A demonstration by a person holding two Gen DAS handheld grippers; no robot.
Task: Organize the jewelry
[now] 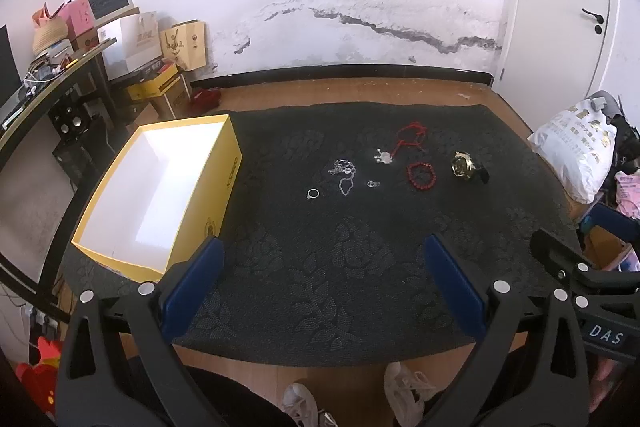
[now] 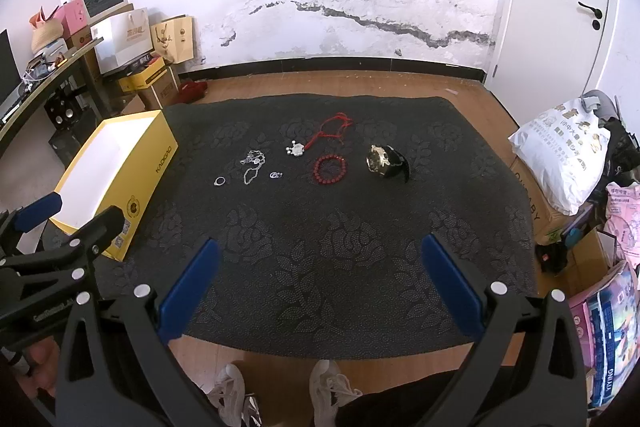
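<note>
Left tool: the left tool (image 1: 320,263) hangs above the near edge of the dark floral cloth (image 1: 320,287), its blue pads spread wide with nothing between them.
Right tool: the right tool (image 2: 320,263) hangs just beside it, likewise wide open and empty.
Jewelry: all pieces lie loose mid-cloth, well apart from both tools: a silver ring (image 1: 313,193), a silver chain (image 1: 345,175), a small silver charm (image 1: 373,183), a red cord necklace with silver pendant (image 1: 404,141), a red bead bracelet (image 1: 421,175) and a gold-faced watch (image 1: 466,167).
Box: the open yellow box (image 1: 224,179) sits at the cloth's left edge, its white inside apparently empty.
Step in hand: judging by this, nothing is sorted yet; the first pick is due.
Doing it well: probably start with the ring, nearest the box, using the left tool. Come down from above, pinch across the band, and lift clear of the box wall before release. The chain likely needs gathering at its bunched part so it does not trail.
</note>
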